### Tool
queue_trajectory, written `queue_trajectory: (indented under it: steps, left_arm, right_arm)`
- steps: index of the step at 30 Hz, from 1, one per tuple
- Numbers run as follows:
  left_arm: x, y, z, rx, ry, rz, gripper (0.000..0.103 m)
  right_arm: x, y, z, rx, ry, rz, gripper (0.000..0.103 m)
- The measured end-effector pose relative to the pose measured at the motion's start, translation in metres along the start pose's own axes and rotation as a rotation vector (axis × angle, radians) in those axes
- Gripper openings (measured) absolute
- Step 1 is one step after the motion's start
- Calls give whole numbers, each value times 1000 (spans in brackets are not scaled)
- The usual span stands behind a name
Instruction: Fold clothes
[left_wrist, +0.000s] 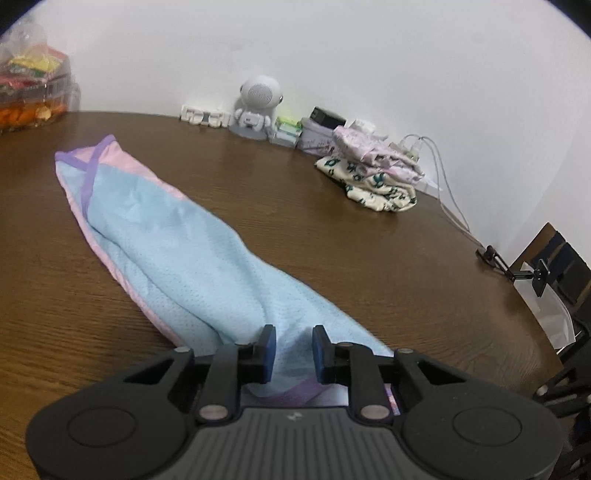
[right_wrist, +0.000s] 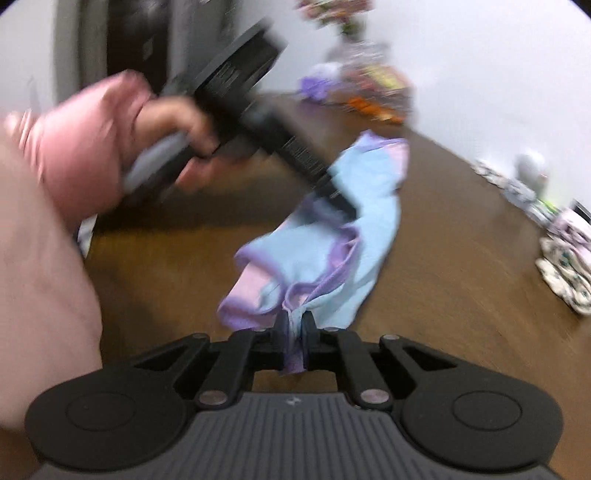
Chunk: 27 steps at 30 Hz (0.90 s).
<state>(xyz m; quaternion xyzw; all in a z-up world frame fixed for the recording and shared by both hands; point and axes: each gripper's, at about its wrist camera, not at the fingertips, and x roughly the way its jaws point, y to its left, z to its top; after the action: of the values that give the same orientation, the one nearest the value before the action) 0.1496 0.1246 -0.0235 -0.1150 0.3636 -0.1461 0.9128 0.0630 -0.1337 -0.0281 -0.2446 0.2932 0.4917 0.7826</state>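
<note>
A light blue mesh garment (left_wrist: 166, 236) with pink sides and purple trim lies stretched along the brown table (left_wrist: 369, 251). My left gripper (left_wrist: 294, 350) stands open over its near end, the blue cloth bunched between and under the pads and a purple hem below them. In the blurred right wrist view the garment (right_wrist: 373, 221) is crumpled near me. My right gripper (right_wrist: 294, 328) is shut on a fold of its purple hem. A hand (right_wrist: 173, 140) in a pink sleeve holds the left gripper (right_wrist: 338, 203), whose tip rests on the garment's middle.
A pile of folded patterned clothes (left_wrist: 373, 173) sits at the back right of the table, also visible as the pile (right_wrist: 569, 266). Against the wall are an astronaut figure (left_wrist: 256, 107), small boxes, white cables (left_wrist: 447, 184) and a bag of snacks (left_wrist: 33, 88). A chair (left_wrist: 561, 266) stands past the right edge.
</note>
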Motion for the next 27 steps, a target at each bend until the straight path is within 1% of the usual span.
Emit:
queue_trajectory:
  steps: [2, 4, 7, 11, 15, 16, 18, 20, 22, 24, 25, 26, 27]
  left_arm:
    - [-5, -11, 1, 24, -21, -25, 18]
    - [-9, -20, 1, 44, -33, -43, 19]
    - [-7, -27, -1, 62, -25, -50, 19]
    - [-6, -37, -4, 85, -15, -60, 18]
    - [-4, -46, -7, 109, -4, -69, 18]
    - [-3, -48, -8, 115, -2, -71, 18]
    - [-11, -46, -14, 119, 0, -77, 18]
    - [-20, -44, -21, 138, 9, -108, 18]
    - [-22, -46, -31, 164, 43, -111, 16]
    - [-21, -49, -41, 186, 79, -105, 13]
    - [-19, -50, -45, 187, 93, -98, 12]
    - [-16, -51, -49, 185, 107, -89, 12]
    - [-14, -51, -53, 180, 104, -88, 12]
  right_arm:
    - [1, -1, -1, -7, 7, 18, 13]
    - [-2, -4, -3, 1, -3, 29, 24]
    - [-7, -6, -4, 33, -36, 39, 26]
    - [0, -6, -1, 69, -77, -29, 30]
    - [10, -8, 0, 99, -62, -67, 30]
    - [13, -10, 1, 108, -54, -75, 25]
    - [15, -18, 2, 172, -49, -76, 6]
    - [12, -31, 5, 272, -89, -68, 6]
    - [6, -41, 8, 347, -135, -62, 6]
    - [3, -41, 13, 351, -166, -47, 6]
    - [2, -38, 16, 336, -175, -34, 6]
    - [5, -33, 18, 310, -165, -21, 6]
    - [9, -28, 20, 282, -151, -9, 6]
